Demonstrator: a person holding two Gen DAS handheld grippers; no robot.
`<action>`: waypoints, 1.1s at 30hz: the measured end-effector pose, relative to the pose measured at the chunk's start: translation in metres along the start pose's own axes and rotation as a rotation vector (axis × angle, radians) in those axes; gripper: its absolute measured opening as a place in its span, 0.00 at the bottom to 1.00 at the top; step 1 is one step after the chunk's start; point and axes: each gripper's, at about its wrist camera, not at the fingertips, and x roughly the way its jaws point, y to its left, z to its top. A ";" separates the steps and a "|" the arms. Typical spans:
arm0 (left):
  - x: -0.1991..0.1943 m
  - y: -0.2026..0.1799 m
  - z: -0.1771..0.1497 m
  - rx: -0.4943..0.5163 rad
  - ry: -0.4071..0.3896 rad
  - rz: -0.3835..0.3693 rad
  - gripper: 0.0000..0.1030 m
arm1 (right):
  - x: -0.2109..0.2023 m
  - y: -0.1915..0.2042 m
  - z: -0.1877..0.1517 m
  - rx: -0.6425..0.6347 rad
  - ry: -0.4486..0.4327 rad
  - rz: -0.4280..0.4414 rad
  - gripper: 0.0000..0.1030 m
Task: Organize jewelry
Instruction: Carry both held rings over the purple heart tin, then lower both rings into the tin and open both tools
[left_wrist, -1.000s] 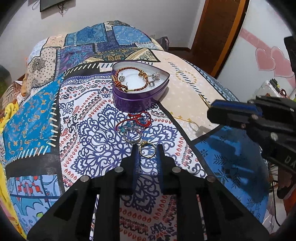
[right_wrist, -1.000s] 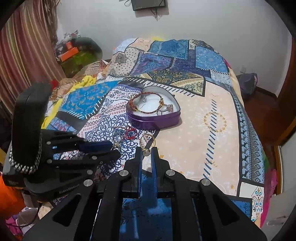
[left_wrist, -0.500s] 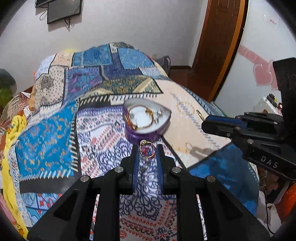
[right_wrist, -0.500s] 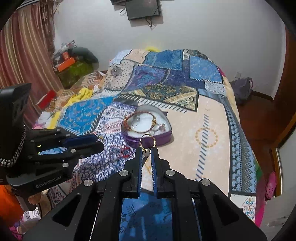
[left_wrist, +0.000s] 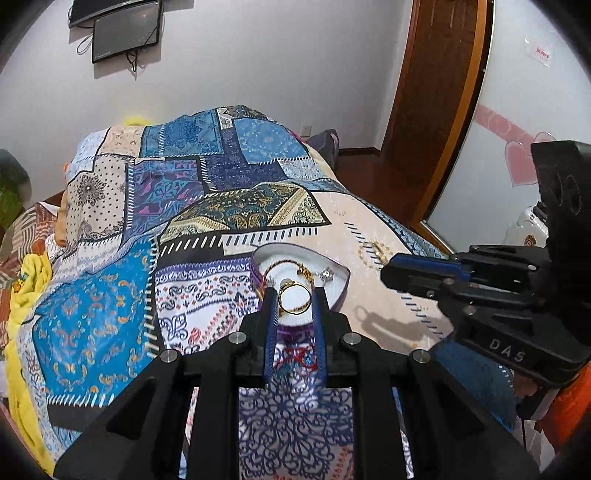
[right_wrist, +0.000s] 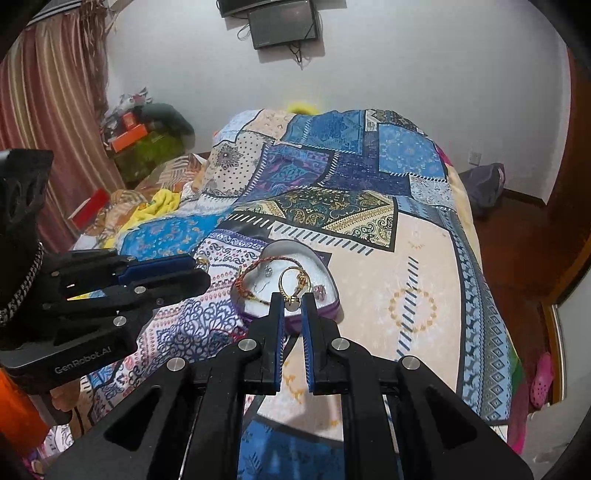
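A purple heart-shaped tin (left_wrist: 341, 295) (right_wrist: 330, 308) with a white lining stands on the patchwork bedspread and holds a braided red-gold bracelet (right_wrist: 255, 293) and small silver pieces. My left gripper (left_wrist: 294, 295) is shut on a gold ring (left_wrist: 293, 298), held in the air in front of the tin. My right gripper (right_wrist: 292, 301) is shut on a gold ring with a small charm (right_wrist: 290, 286), also held up before the tin. Red bracelets (left_wrist: 301, 356) lie on the bedspread below the left gripper.
The bed fills the middle of both views. A wooden door (left_wrist: 436, 110) and a white wardrobe with pink hearts (left_wrist: 517, 147) stand at the right. Curtains (right_wrist: 48, 147) and clutter are at the left, a wall screen (right_wrist: 282, 26) behind.
Both grippers have lifted off the bedspread, each with its ring, and now hold them higher, in line with the tin. The bed looks further away.
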 end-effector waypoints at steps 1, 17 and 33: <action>0.002 0.001 0.001 0.001 0.001 -0.002 0.17 | 0.001 -0.001 0.000 0.000 0.001 -0.001 0.08; 0.045 0.010 0.012 -0.011 0.039 -0.022 0.17 | 0.038 -0.012 0.015 -0.041 0.045 -0.003 0.08; 0.068 0.011 0.016 -0.011 0.085 -0.037 0.17 | 0.057 -0.020 0.017 -0.032 0.107 0.048 0.08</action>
